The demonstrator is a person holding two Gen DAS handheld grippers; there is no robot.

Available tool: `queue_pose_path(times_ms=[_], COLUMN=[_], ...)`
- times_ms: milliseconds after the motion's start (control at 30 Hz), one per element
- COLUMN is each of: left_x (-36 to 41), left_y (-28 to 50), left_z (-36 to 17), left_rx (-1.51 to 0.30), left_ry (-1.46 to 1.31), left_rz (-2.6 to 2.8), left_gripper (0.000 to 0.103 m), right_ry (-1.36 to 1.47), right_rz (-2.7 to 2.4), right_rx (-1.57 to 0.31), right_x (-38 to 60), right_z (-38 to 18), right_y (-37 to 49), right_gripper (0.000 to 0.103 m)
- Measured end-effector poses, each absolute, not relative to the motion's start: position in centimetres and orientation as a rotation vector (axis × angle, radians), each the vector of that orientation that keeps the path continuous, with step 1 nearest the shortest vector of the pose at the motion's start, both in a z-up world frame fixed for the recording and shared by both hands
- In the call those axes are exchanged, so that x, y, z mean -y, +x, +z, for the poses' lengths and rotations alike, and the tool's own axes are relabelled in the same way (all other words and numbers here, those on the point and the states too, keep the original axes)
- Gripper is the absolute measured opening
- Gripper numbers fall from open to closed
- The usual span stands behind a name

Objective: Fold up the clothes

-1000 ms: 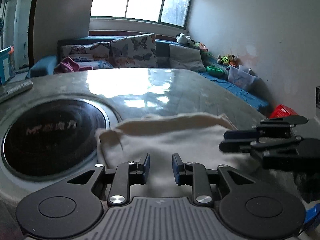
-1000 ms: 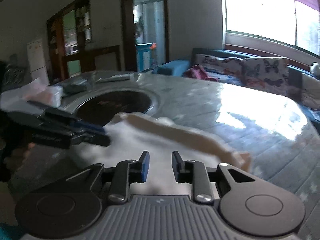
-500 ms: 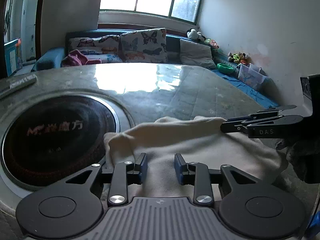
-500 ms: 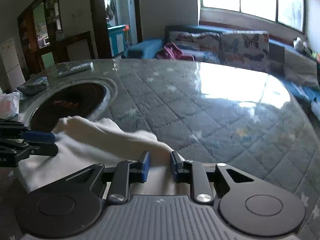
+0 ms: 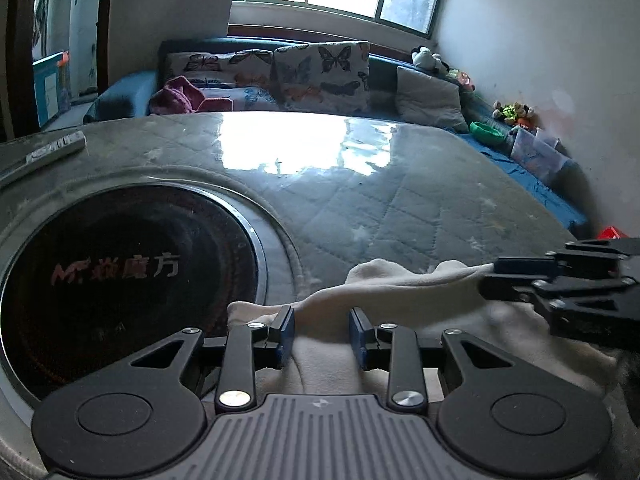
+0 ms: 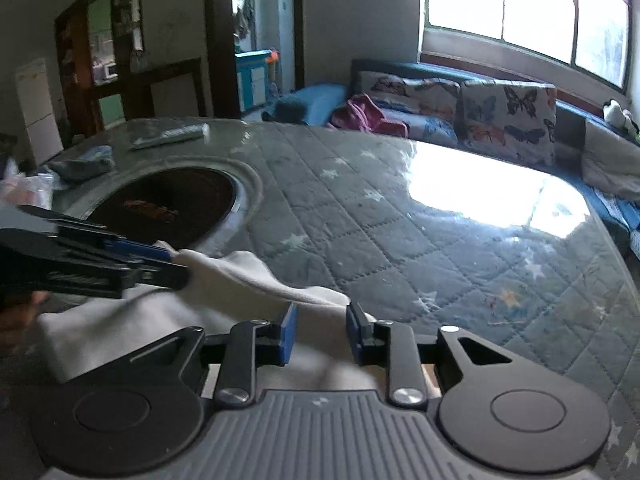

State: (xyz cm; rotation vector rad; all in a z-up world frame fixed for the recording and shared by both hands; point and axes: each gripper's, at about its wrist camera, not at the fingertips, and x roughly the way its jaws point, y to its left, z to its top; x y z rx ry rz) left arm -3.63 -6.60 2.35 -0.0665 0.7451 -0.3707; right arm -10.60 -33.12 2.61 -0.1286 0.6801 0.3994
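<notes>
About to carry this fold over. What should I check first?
1. Left gripper has a grip on the cloth: cannot tell; cloth fills the gap between its fingers.
2. Right gripper has a grip: cannot tell, same reason.
3. Cloth edge raised between the two grippers: ok.
4. Table ahead of the cloth bare: ok.
5. Cloth away from the round black hob: not ok; a corner reaches its rim.

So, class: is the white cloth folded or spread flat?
Partly folded: the cloth has one edge lifted, doubling over the rest on the table.
</notes>
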Motion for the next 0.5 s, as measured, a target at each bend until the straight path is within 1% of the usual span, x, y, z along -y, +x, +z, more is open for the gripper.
queue_pose_path(times_ms=[33, 67, 100, 133, 233, 300, 367, 500], left_x=[6.4, 6.2, 6.0, 5.8, 4.9, 4.2, 3.5, 2.7], left_y=[-3.9, -4.2, -4.5, -4.8, -5.9, -6.8, -7.7, -8.3], left_z=[2.5, 2.7, 2.9, 3.0, 3.3, 3.3, 3.2, 2.5], left_rx=[-0.739, -0.734, -0.73, -0.725, -0.724, -0.725, -0.725, -0.755], left_ry=[-0.073, -0.073, -0.073, -0.072, -0.089, -0.098, -0.106, -0.103], left_rz=[-0.373, -0.37, -0.365, -0.36, -0.35, -0.334, -0.321, -0.29], left_gripper=[0.041, 0.043, 0.046, 0.047, 0.05, 0.052, 0.054, 0.056], right_ry=[-0.136, -0.144, -0.153, -0.161, -0.174, -0.175, -0.179, -0.175], right_rz=[0.412, 0.426, 0.443, 0.461, 0.512, 0.532, 0.545, 0.539], right_rx=[-0.67, -0.659, -0.651, -0.643, -0.624, -0.619, -0.631, -0.639], right_x=[33.0, 32.8, 32.5, 32.2, 31.3, 30.7, 30.1, 29.7], right_z=[2.9, 3.2, 3.4, 3.5, 3.4, 2.9, 2.0, 1.1], right_y=[-11.4, -12.2, -13.1, -13.9, -16.4, -17.7, -18.5, -18.9], right_gripper=[0.038, 0.041, 0.042, 0.042, 0.047, 0.047, 0.052, 0.053])
